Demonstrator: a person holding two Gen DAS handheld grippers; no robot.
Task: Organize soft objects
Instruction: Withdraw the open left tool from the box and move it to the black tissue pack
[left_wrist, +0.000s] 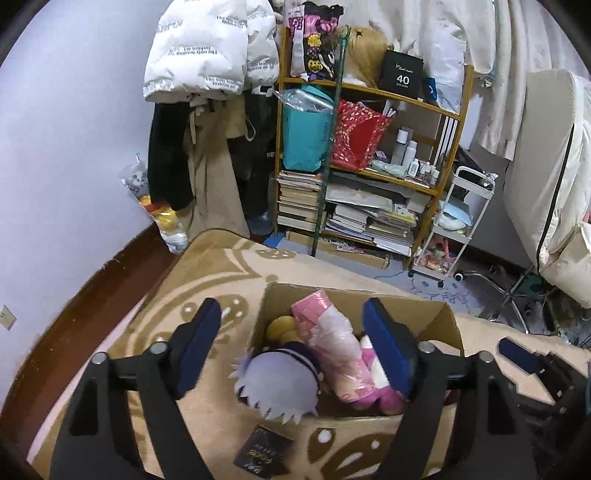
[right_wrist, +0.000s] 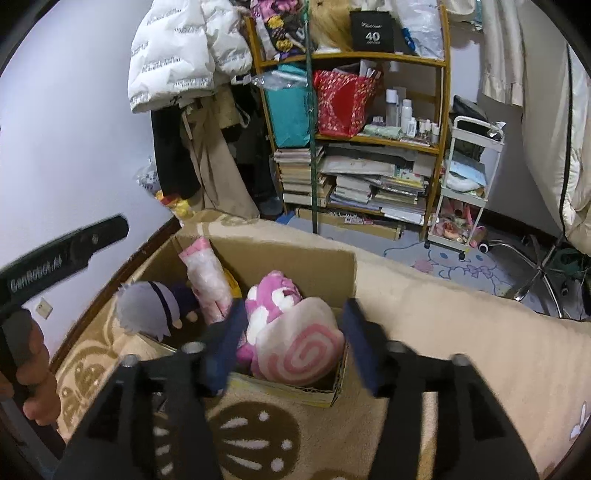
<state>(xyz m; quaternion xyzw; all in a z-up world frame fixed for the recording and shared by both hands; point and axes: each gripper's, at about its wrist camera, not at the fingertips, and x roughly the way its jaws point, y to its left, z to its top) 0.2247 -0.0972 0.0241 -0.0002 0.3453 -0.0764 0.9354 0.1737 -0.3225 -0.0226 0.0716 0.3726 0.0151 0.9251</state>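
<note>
Box: I see the cardboard box (right_wrist: 334, 264) sitting open on the beige patterned blanket (right_wrist: 443, 332), and it holds all the soft toys.
Silver-haired doll: the silver-haired plush doll (left_wrist: 275, 384) lies at the box's near left edge, head hanging over the rim.
Pink roll: a pink wrapped roll (left_wrist: 328, 339) lies lengthwise in the middle of the box, just beside the doll.
Pink plush: the pink and white plush (right_wrist: 275, 299) fills the right end, with a swirl cushion (right_wrist: 303, 350) resting against it.
Yellow toy: a yellow toy (left_wrist: 279, 326) peeks out behind the doll.
Left gripper: my left gripper (left_wrist: 301, 347) hovers over the doll with its jaws apart, pads clear of it.
Right gripper: my right gripper (right_wrist: 291, 345) has jaws spread either side of the swirl cushion, not pressing it.
Card: a small black card (left_wrist: 264, 450) lies on the blanket before the box.
Beyond: a wooden shelf (left_wrist: 421, 177) of books stands past the bed.
</note>
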